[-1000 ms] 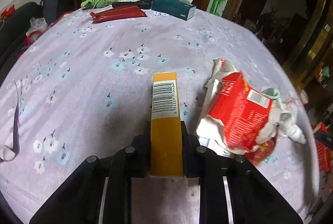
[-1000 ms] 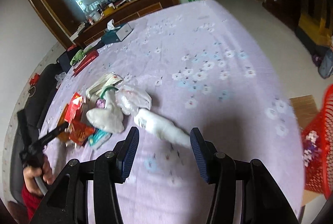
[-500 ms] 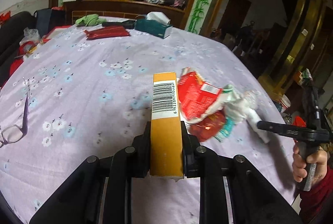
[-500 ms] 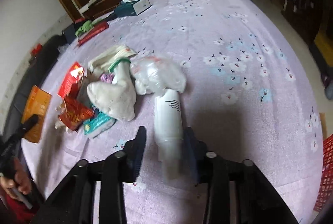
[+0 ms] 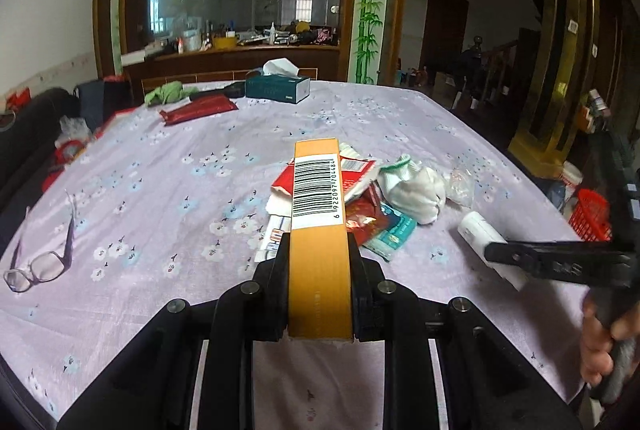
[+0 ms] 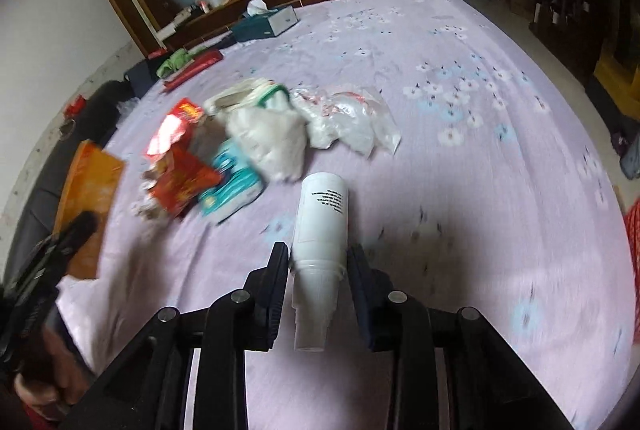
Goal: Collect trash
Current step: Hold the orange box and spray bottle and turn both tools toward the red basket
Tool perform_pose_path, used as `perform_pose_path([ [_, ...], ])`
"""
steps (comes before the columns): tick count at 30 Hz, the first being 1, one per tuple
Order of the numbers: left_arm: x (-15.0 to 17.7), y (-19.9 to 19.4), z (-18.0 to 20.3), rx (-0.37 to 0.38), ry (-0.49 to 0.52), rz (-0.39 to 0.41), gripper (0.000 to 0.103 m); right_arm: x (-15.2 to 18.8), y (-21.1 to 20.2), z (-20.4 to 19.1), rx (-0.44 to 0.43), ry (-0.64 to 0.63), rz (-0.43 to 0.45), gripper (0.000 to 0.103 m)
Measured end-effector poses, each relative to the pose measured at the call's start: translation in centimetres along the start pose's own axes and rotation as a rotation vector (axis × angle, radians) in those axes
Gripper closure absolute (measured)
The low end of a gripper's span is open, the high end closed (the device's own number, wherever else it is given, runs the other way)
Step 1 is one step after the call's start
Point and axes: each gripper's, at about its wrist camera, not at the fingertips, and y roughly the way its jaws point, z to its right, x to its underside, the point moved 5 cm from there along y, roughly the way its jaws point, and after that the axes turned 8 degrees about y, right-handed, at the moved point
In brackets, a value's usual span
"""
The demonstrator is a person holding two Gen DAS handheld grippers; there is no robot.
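My left gripper [image 5: 320, 258] is shut on a flat orange box [image 5: 318, 182] with a barcode, held above the purple flowered tablecloth [image 5: 160, 190]. Beyond the box lies a trash pile: red wrappers [image 5: 362, 218], a teal packet [image 5: 394, 234], a white cloth bundle [image 5: 418, 190] and a clear plastic bag [image 5: 460, 182]. My right gripper [image 6: 318, 262] is shut on the neck end of a white bottle [image 6: 322, 214], right of the pile and close to the table. The orange box [image 6: 92, 182] and the left gripper's fingers [image 6: 76, 230] show at the left of the right wrist view.
Glasses [image 5: 40, 262] lie at the table's left edge. A tissue box [image 5: 278, 88], a red packet [image 5: 198, 110] and a green cloth [image 5: 168, 92] sit at the far side. A red basket [image 5: 592, 214] stands off the table's right edge. A hand [image 5: 600, 342] holds the right gripper.
The left gripper has risen and drawn back with the orange box. The right gripper went from open in front of the white bottle to shut around it.
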Motion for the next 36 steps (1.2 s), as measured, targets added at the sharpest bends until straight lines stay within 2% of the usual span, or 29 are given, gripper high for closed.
perform_pose_path([
  [4,0.0,-0.4,1.4,-0.037,0.047,0.016,0.082,1.8,-1.9,-0.4,-0.011,-0.007,0.023,0.071],
  [14,-0.1,-2.0,3.0,-0.051,0.105,0.040,0.082,3.0,-4.4,-0.7,-0.029,0.005,0.062,0.071],
  [36,-0.2,-3.5,3.5,-0.072,0.121,0.065,0.081,3.1,-6.1,-1.4,-0.036,-0.003,0.096,0.071],
])
